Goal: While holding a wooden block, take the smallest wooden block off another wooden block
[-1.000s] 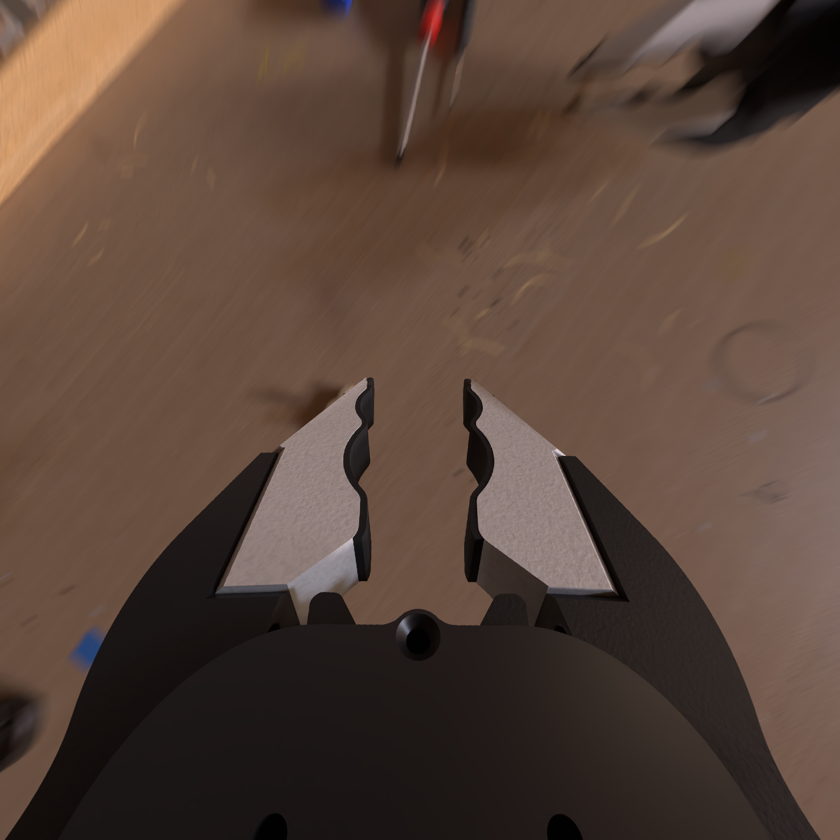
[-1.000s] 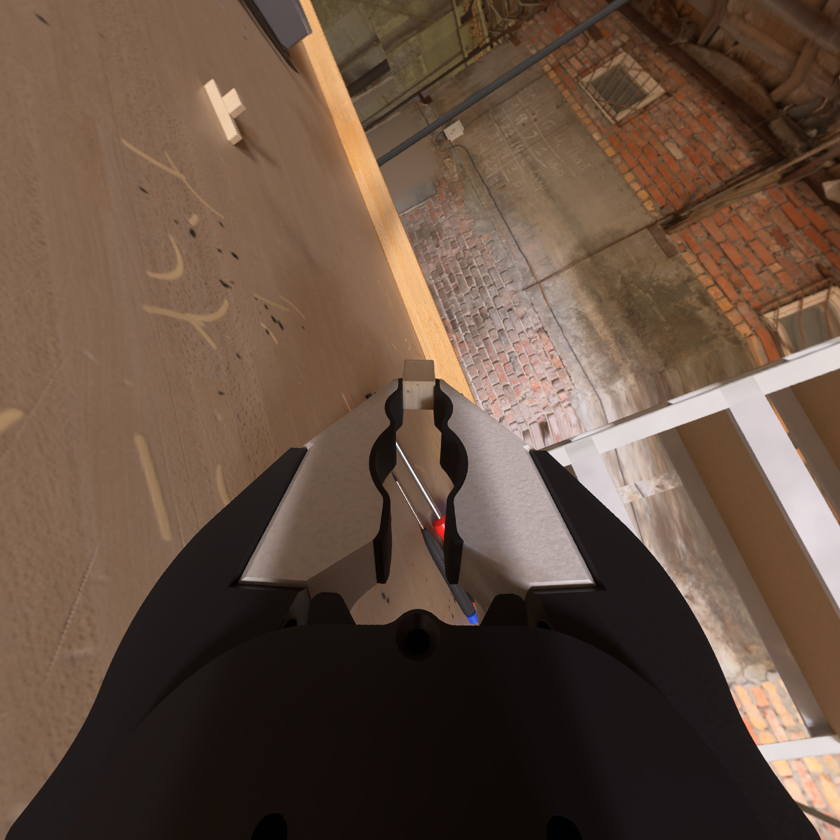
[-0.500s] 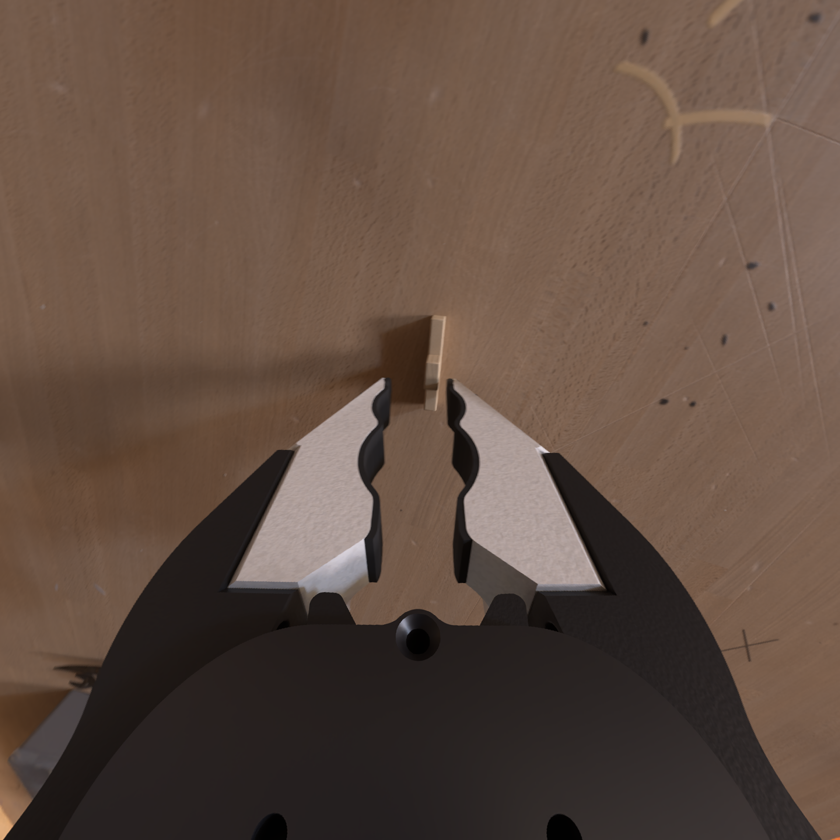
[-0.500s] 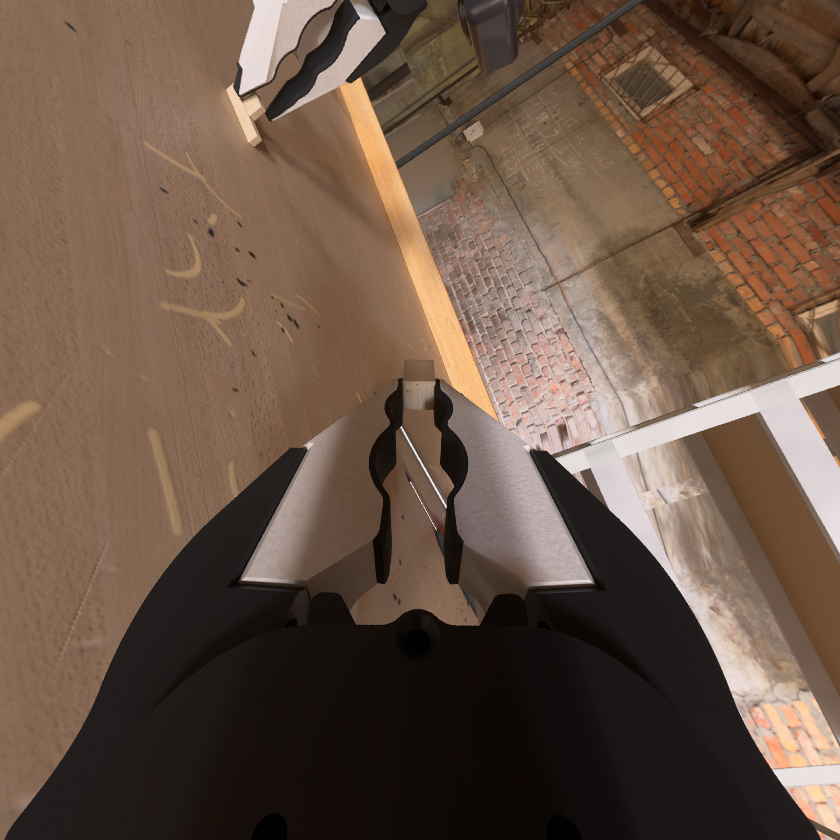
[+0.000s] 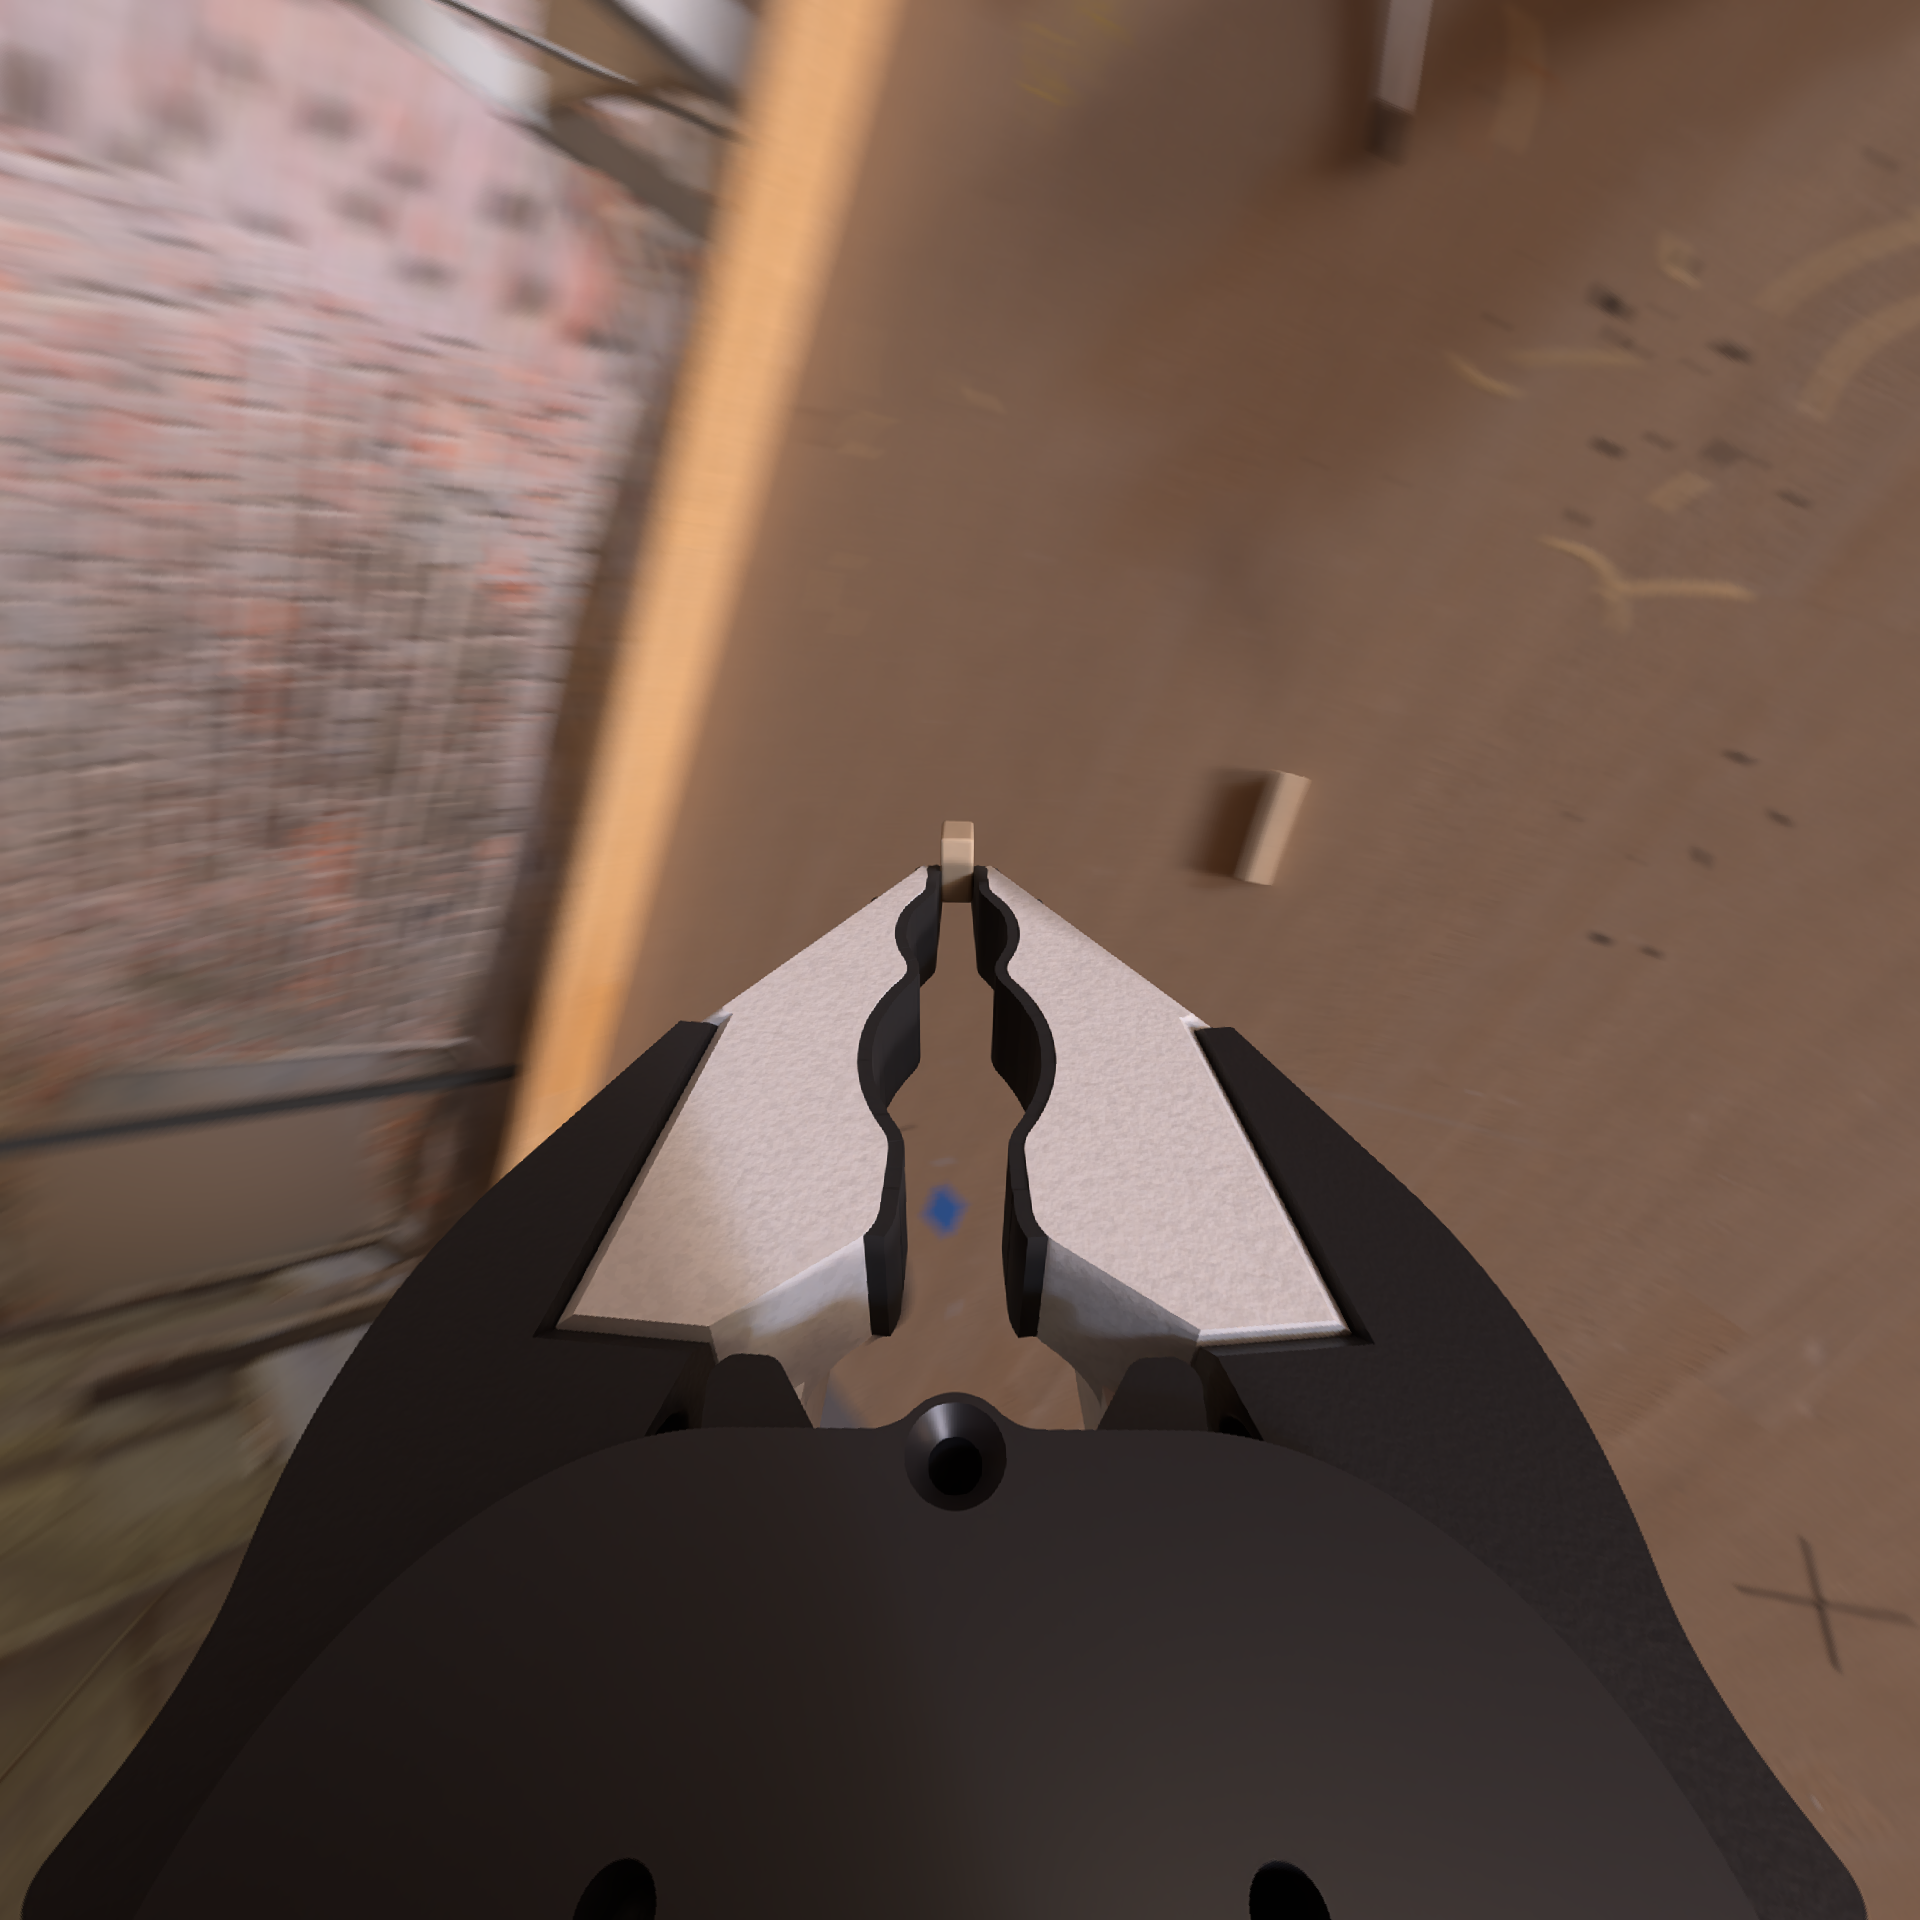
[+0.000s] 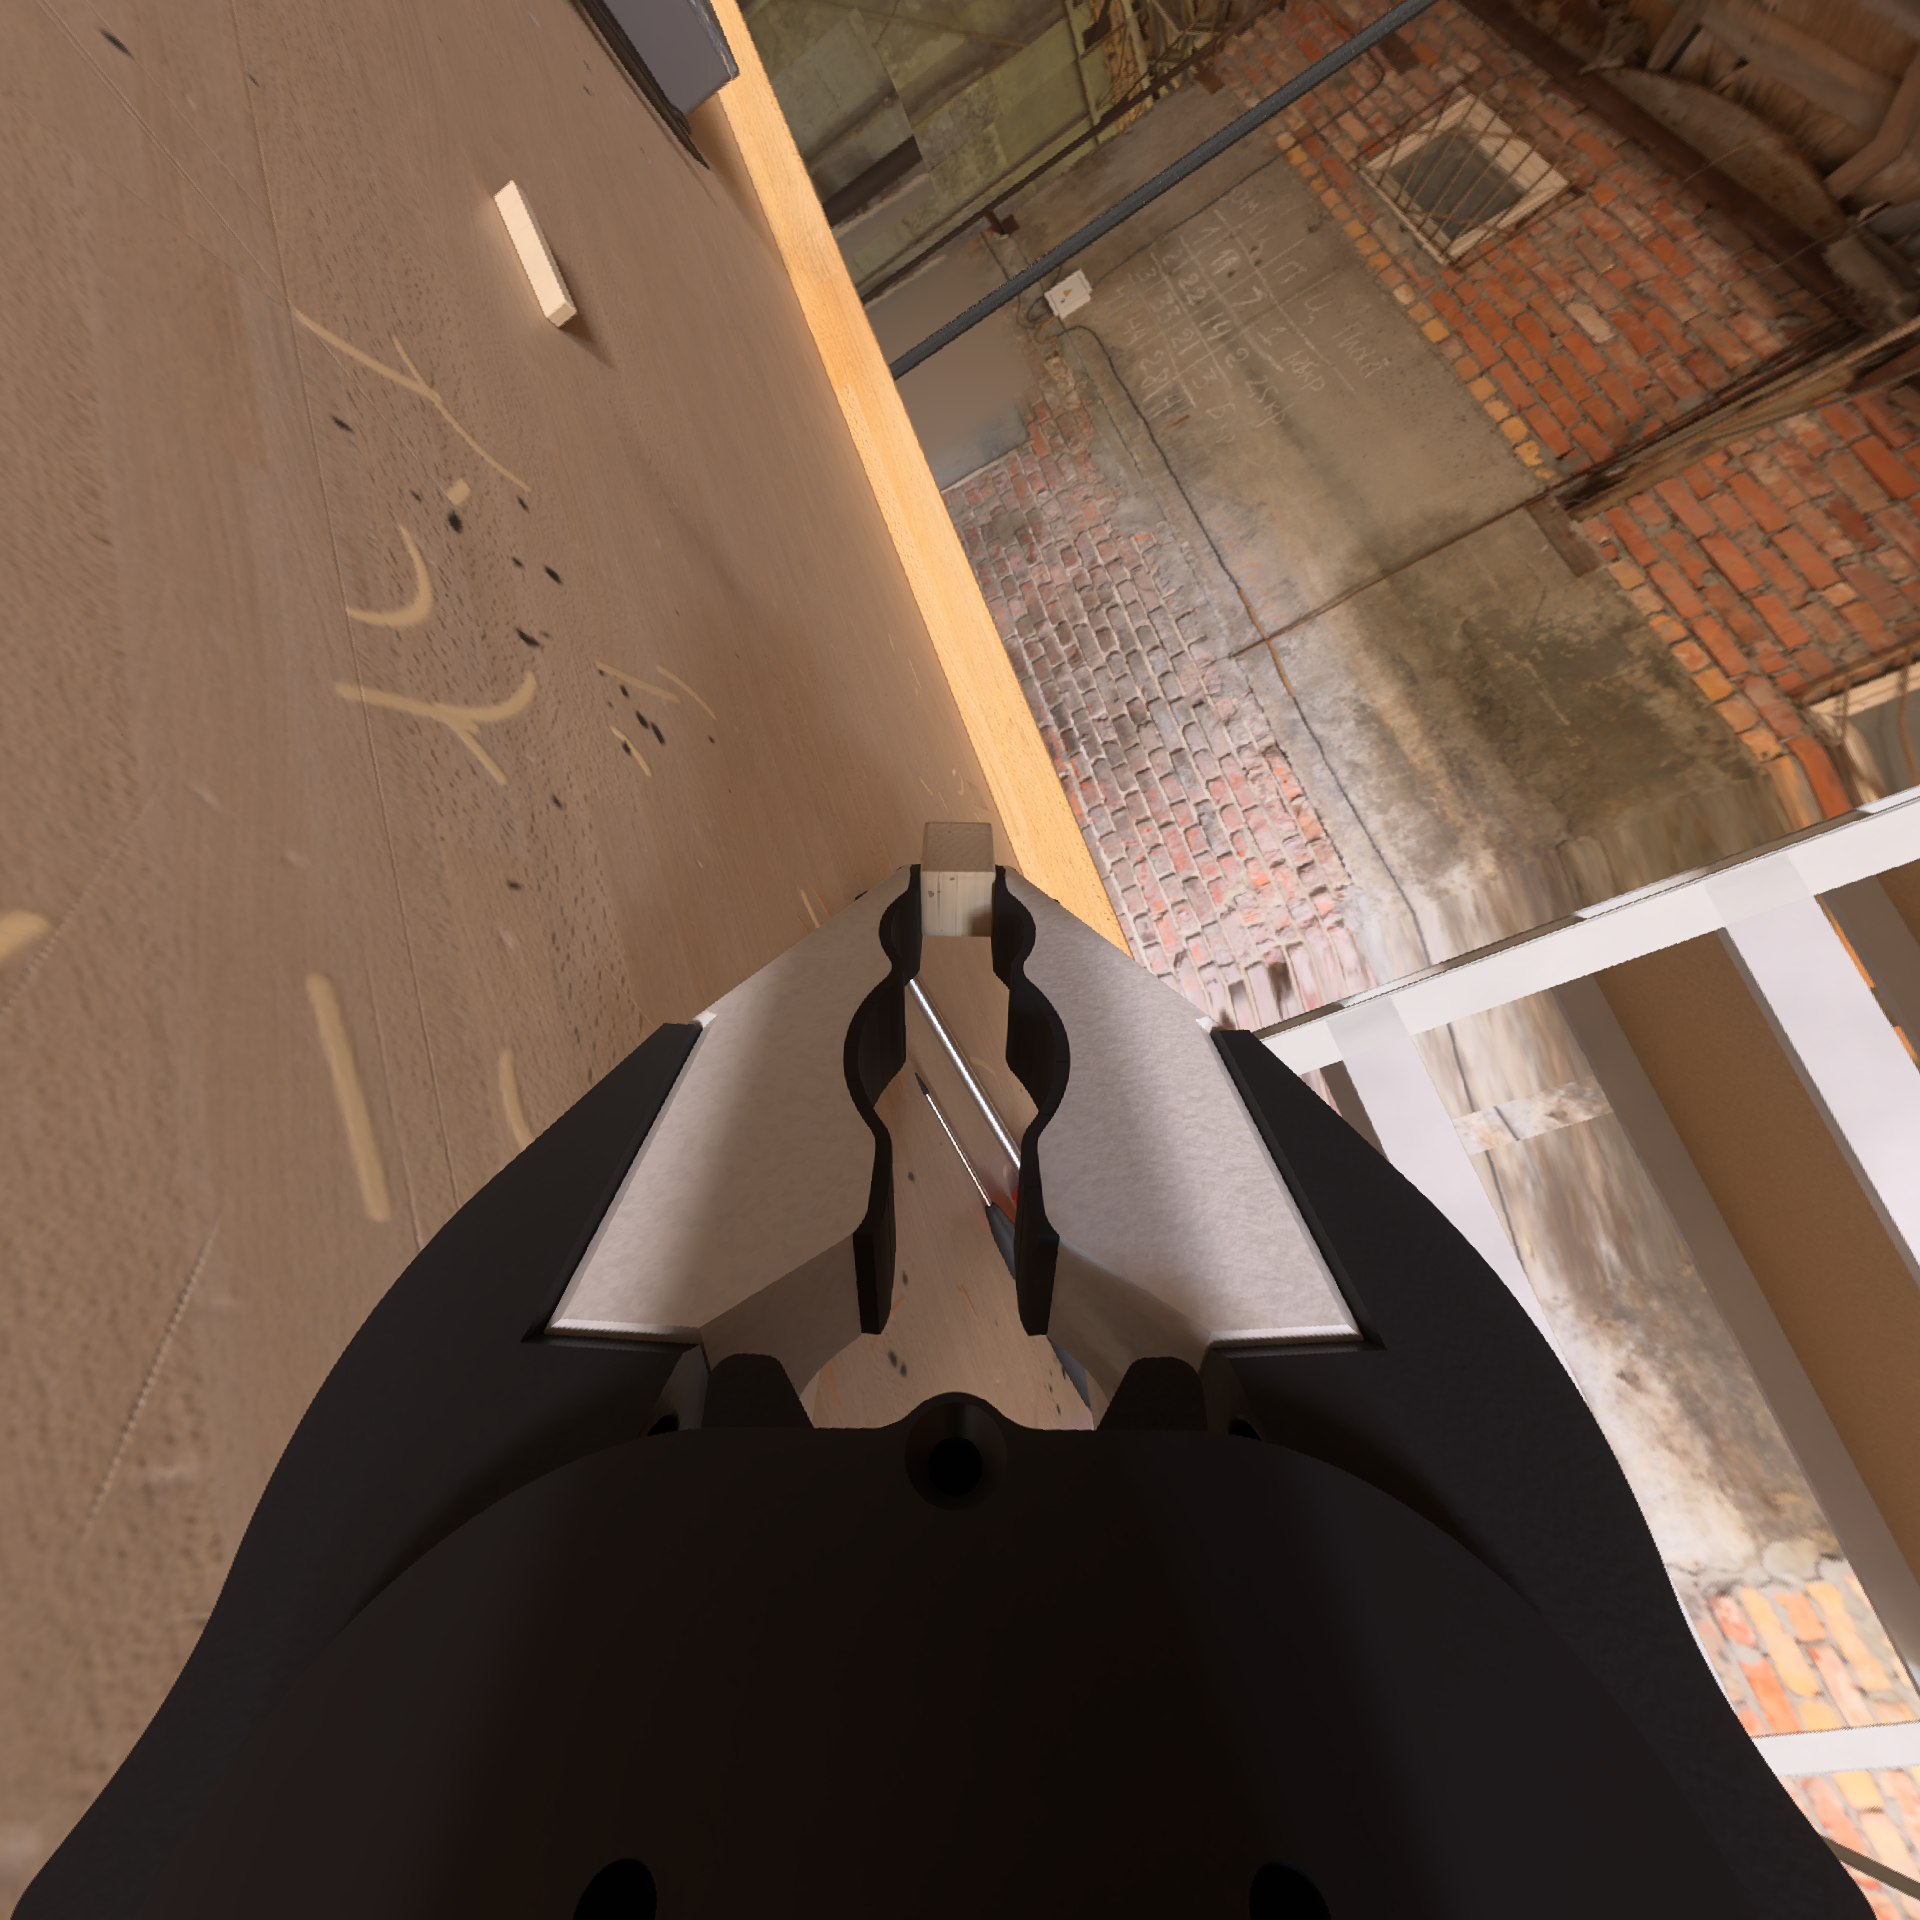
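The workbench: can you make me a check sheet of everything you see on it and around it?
Surface: brown workbench, scratched and paint-flecked.
Job's things: smallest wooden block in left claw; square wooden block in right claw; flat wooden block lies bare on the bench.
Clutter: screwdriver; grey box; blue scrap.
Claws: both shut on blocks.
Cables: nothing seen on bench.
Surroundings: brick wall, white frame.
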